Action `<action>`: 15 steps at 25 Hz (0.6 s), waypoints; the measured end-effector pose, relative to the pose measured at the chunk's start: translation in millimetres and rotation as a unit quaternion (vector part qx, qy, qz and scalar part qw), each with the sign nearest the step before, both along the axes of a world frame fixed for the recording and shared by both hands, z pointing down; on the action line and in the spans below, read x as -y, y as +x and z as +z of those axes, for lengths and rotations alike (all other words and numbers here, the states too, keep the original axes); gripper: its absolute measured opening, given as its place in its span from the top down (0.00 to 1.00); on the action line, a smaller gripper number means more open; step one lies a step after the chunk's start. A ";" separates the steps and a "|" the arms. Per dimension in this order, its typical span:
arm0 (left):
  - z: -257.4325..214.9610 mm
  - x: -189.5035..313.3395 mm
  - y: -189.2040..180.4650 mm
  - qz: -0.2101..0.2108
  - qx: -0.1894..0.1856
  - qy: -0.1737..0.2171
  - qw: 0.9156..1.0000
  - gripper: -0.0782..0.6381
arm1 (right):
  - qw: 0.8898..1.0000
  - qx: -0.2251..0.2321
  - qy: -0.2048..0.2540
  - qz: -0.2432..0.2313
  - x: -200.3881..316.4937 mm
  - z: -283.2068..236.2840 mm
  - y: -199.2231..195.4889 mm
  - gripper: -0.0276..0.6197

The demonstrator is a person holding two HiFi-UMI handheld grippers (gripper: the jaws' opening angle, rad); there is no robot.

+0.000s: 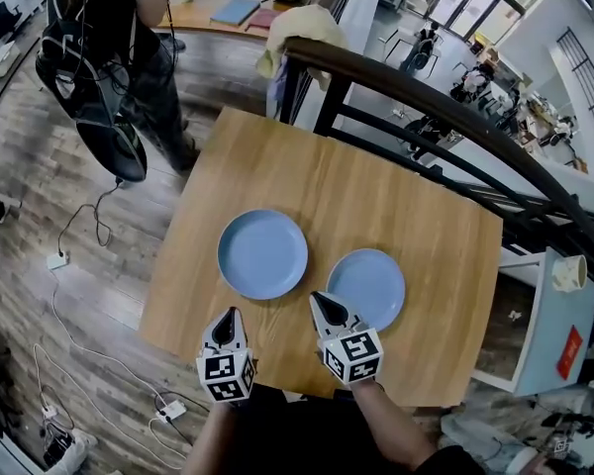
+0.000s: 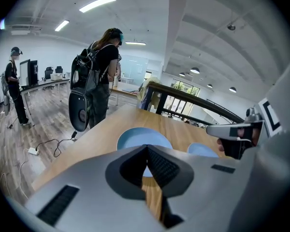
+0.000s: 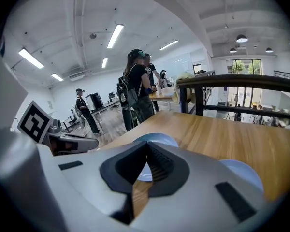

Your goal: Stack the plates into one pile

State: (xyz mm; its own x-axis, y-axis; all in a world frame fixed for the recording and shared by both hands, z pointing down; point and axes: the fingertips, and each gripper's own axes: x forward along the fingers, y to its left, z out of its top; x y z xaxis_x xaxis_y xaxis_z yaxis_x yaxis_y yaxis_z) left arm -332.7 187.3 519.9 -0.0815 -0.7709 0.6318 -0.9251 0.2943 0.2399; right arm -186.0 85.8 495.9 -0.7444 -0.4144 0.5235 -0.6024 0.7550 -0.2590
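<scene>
A square wooden table is set on a grey-brown plank floor, across which cables are trailed from a white power strip. A dark curved railing is seen just beyond the table's far edge, with a yellowish cloth draped over its end. The white ceiling is lit by long strip lights. Tall windows are seen in the distance. A person with a black backpack is seen standing near the table.

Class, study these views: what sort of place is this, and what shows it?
Probably an open-plan office or lab, perhaps on a mezzanine: a wooden table beside a dark railing that overlooks desks below, with ceiling strip lights and office chairs.
</scene>
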 end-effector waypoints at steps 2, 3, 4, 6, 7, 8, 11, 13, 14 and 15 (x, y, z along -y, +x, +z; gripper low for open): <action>9.9 4.9 -7.2 0.004 -0.007 -0.009 1.000 0.86 | 1.000 -0.008 -0.006 0.005 5.1 7.5 -5.8 0.91; 14.3 7.4 -10.8 0.006 -0.011 -0.012 1.000 0.86 | 1.000 -0.012 -0.008 0.008 7.4 11.2 -8.8 0.91; 18.4 10.5 -13.7 0.008 -0.014 -0.015 1.000 0.86 | 1.000 -0.016 -0.011 0.010 10.2 15.0 -11.3 0.91; 25.2 18.1 -17.9 0.014 -0.019 -0.019 1.000 0.86 | 1.000 -0.023 -0.015 0.014 17.2 23.2 -15.0 0.91; 28.1 21.7 -19.6 0.016 -0.022 -0.021 0.999 0.86 | 0.999 -0.027 -0.018 0.016 20.8 27.2 -16.6 0.91; 31.1 24.4 -21.3 0.017 -0.024 -0.023 0.999 0.86 | 0.999 -0.032 -0.021 0.018 23.9 31.2 -18.1 0.91; 39.7 29.7 -26.1 0.016 -0.031 -0.031 0.999 0.86 | 0.998 -0.046 -0.031 0.024 30.0 43.0 -18.9 0.91; 44.4 33.8 -28.1 0.018 -0.034 -0.036 0.999 0.86 | 0.997 -0.053 -0.038 0.029 34.0 50.1 -17.3 0.91; 46.7 36.1 -28.6 0.020 -0.035 -0.039 0.998 0.86 | 0.997 -0.056 -0.042 0.030 36.1 53.3 -16.5 0.91; 49.2 38.4 -28.9 0.022 -0.036 -0.042 0.998 0.86 | 0.997 -0.059 -0.044 0.031 38.3 56.3 -15.6 0.91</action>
State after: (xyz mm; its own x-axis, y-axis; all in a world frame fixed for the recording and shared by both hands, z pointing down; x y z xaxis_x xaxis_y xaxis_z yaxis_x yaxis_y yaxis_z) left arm -361.6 148.9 569.1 -0.0001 -0.7173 0.6967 -0.9186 0.2755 0.2835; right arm -201.6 47.5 552.3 -0.6501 -0.4053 0.6428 -0.6769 0.6933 -0.2473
